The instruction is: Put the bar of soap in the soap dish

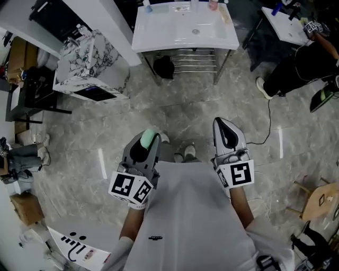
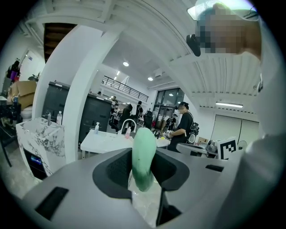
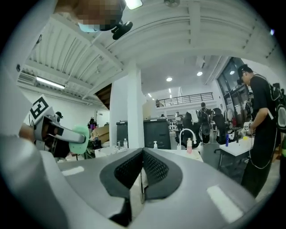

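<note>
While I stand on the grey stone floor, my left claw is pinching the green bar of soap. The soap stands on its thin edge between the two jaws. Only its lower part is gripped, and the top pokes out above the claw. My right claw is pressed together with nothing in it, and it hangs just beside the left one.

The white sink worktop is well apart from me, straight ahead. Small bottles stand along its back edge, a blue one near the left corner and a pink one near the right corner. I cannot pick out the soap dish from here, as the things on that back edge are too small to tell.

I think the job is only just begun, because the soap has to be carried all the way over.

The soap is smooth, so I think it could slide out of the jaws if I swing my arm or tip the claw, and it would drop on the hard floor. If I squeeze too hard, the jaws could dent it or make it pop out.

A thin cable lies on the floor off to my right, and I could trip on it if I drift that way. I also need to find the dish before I let go.
</note>
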Demonstrator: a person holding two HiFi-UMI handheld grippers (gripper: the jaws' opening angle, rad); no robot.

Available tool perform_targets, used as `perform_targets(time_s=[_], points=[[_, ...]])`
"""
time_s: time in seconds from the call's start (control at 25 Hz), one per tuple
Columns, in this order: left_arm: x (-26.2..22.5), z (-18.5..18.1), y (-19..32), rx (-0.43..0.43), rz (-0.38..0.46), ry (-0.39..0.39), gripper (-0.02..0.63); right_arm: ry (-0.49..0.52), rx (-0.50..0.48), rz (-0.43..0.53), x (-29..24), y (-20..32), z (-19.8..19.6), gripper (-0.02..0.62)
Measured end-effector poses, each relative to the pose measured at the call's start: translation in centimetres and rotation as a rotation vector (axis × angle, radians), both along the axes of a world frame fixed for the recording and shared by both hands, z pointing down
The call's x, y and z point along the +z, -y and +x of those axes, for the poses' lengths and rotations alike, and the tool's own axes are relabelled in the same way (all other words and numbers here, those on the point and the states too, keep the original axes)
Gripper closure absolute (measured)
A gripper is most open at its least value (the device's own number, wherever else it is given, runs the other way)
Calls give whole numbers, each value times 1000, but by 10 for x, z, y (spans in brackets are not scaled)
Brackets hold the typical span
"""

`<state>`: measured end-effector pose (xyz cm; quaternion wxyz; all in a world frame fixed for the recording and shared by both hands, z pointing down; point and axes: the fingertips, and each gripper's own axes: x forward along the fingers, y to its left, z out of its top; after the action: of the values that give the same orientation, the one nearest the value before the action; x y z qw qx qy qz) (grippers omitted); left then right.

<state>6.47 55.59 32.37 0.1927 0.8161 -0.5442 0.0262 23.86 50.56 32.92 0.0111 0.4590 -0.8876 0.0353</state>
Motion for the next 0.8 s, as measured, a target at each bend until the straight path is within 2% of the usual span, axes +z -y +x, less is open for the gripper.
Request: perform_targets(time_s=[0.24,0.4,0.56,0.8], points=[[12,-7,24,-33,-7,-18,488,-32,-41,-43,18,21,-9,584],[23,-22,51,-48,-15,-50,488,-30,-53,-71,25,46,-27,584],[25,-34,88,-35,-13,-60,488,-25,-67,-71,21,81,-49,584],[22,-61,156,-17,4,-80,488,-68,-82,-90,24,145,-83,584]])
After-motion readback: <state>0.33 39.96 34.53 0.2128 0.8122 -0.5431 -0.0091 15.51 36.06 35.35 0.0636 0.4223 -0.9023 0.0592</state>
